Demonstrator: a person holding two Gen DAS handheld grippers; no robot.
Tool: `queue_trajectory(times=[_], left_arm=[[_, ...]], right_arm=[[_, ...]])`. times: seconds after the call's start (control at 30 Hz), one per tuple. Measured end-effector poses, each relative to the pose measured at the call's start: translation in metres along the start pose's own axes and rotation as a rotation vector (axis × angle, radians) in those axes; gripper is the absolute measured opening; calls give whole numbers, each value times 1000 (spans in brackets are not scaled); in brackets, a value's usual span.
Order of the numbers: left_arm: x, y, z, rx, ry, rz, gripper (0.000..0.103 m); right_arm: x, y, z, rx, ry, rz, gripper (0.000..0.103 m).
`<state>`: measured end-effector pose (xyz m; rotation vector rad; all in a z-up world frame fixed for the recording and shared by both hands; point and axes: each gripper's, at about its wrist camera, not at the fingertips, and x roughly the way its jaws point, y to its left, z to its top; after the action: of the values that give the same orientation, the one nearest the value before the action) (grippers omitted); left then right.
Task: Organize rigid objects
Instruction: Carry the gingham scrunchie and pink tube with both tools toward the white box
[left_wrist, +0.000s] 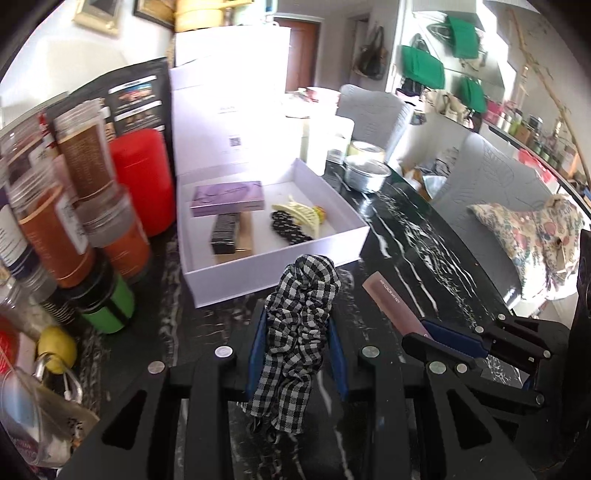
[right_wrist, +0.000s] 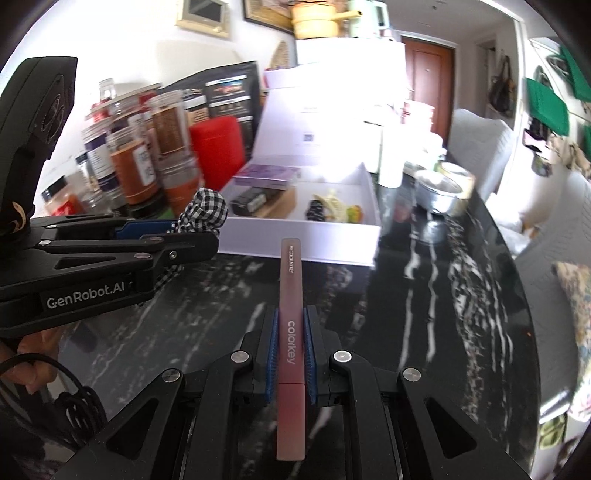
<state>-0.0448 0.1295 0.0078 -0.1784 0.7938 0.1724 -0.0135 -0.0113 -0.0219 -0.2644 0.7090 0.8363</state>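
Nearest, the left tool (left_wrist: 295, 354) is clamped on a black-and-white checked scrunchie (left_wrist: 295, 332), which stands up between its blue pads (left_wrist: 255, 350) above the black marble counter (left_wrist: 424, 251). The right tool (right_wrist: 290, 354) is closed on a slim mauve "colorkey" cosmetic stick (right_wrist: 290, 314), its tip pointing toward the open white box (left_wrist: 280, 266). That box sits just beyond both tools on the counter. Inside the box lie a black ribbed case (left_wrist: 225, 234), a purple carton (left_wrist: 227, 197) behind it, and to their right a dark patterned hair tie (left_wrist: 290, 230) touching a cream claw clip (left_wrist: 301, 214). Left of the box stand spice jars (left_wrist: 66, 236) and a red canister (left_wrist: 142, 181); right of the box, farther back, a metal pot (left_wrist: 367, 175).
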Motion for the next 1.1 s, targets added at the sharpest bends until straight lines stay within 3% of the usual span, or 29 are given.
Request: queue_trajectory(times=[0.5, 1.1], left_arm=[[1, 33, 33, -37, -39, 11, 31], [27, 31, 93, -19, -92, -11, 31]], right_arm=[[15, 19, 37, -50, -6, 42, 13], [38, -7, 91, -60, -57, 31, 13]])
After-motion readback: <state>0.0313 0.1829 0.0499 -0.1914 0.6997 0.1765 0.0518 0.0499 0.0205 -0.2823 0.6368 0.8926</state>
